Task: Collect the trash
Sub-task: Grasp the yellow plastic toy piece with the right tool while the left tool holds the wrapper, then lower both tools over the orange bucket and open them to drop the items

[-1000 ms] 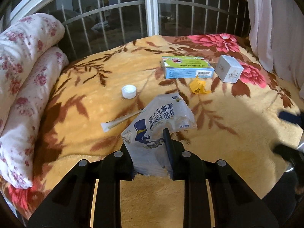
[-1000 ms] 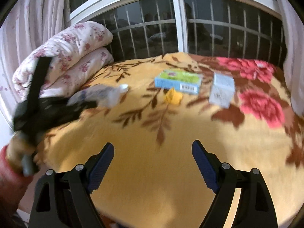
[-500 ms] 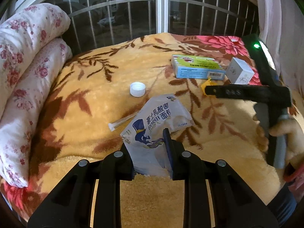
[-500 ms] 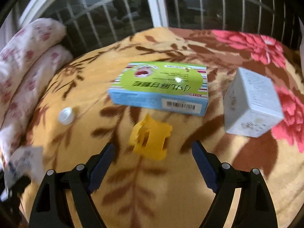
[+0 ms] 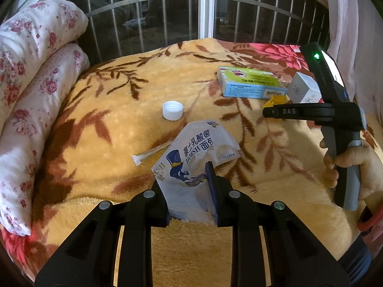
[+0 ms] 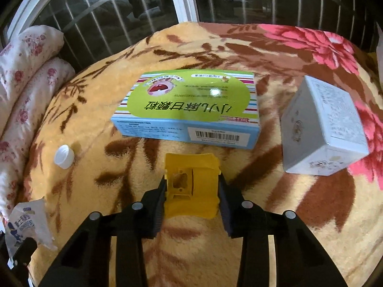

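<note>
Yellow plastic piece (image 6: 191,186) lying on blanket (image 6: 95,119), pinched between pads of right gripper (image 6: 191,189), jaws just closed onto it. Grasp step; next probably a straight lift. Ahead, close: green box (image 6: 189,110); right of it, white box (image 6: 320,129). Clear room above. Left gripper (image 5: 189,186) clamped on bread wrapper (image 5: 191,157).

Right side crowded: green-and-blue cardboard box (image 6: 191,110) just beyond the yellow plastic piece (image 6: 191,186), white cardboard cube box (image 6: 320,131) near its right. Bare orange floral blanket (image 5: 115,124) left of white bottle cap (image 5: 172,110); rolled floral quilt (image 5: 31,83) walls the left edge.
</note>
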`<state>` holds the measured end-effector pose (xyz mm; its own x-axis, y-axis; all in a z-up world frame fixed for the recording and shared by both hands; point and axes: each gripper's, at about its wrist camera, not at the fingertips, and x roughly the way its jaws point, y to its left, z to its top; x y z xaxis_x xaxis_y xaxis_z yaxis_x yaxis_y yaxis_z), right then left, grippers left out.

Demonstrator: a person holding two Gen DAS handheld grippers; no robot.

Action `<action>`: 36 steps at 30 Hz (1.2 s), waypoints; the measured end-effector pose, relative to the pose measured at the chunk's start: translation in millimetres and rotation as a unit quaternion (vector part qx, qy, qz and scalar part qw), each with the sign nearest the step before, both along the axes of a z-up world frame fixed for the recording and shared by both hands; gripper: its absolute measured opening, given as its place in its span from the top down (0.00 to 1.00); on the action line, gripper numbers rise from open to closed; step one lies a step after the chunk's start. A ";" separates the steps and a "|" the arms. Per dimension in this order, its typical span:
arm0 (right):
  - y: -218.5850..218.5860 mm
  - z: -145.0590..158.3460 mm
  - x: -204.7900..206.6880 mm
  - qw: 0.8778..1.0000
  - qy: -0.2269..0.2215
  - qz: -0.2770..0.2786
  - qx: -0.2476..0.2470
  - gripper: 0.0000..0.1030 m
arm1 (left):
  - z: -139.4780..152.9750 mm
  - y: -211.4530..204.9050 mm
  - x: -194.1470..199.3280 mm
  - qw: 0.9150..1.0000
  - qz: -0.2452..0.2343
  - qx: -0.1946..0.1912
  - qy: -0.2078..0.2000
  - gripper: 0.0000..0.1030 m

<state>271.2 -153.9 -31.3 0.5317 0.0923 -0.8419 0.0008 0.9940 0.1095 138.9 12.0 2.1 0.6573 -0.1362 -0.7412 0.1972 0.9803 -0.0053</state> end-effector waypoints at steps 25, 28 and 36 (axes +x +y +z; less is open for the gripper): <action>-3.8 90.5 -199.8 0.991 -0.101 0.087 -0.004 0.62 | 40.6 -23.1 -93.5 0.998 -0.037 -0.003 -0.045 0.78; -3.8 91.5 -230.9 0.989 -0.107 0.097 -0.002 0.62 | 38.8 -22.2 -114.0 0.998 -0.051 -0.016 -0.041 0.78; 0.2 85.1 -307.0 0.986 -0.106 0.131 -0.005 0.62 | 16.8 -26.2 -172.9 0.994 -0.104 -0.042 0.001 0.78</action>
<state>-35.8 -153.7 53.8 0.6551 0.2418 -0.7158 -0.2773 0.9582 0.0699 -33.9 -14.2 18.9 0.6063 -0.3308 -0.7231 0.3952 0.9145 -0.0870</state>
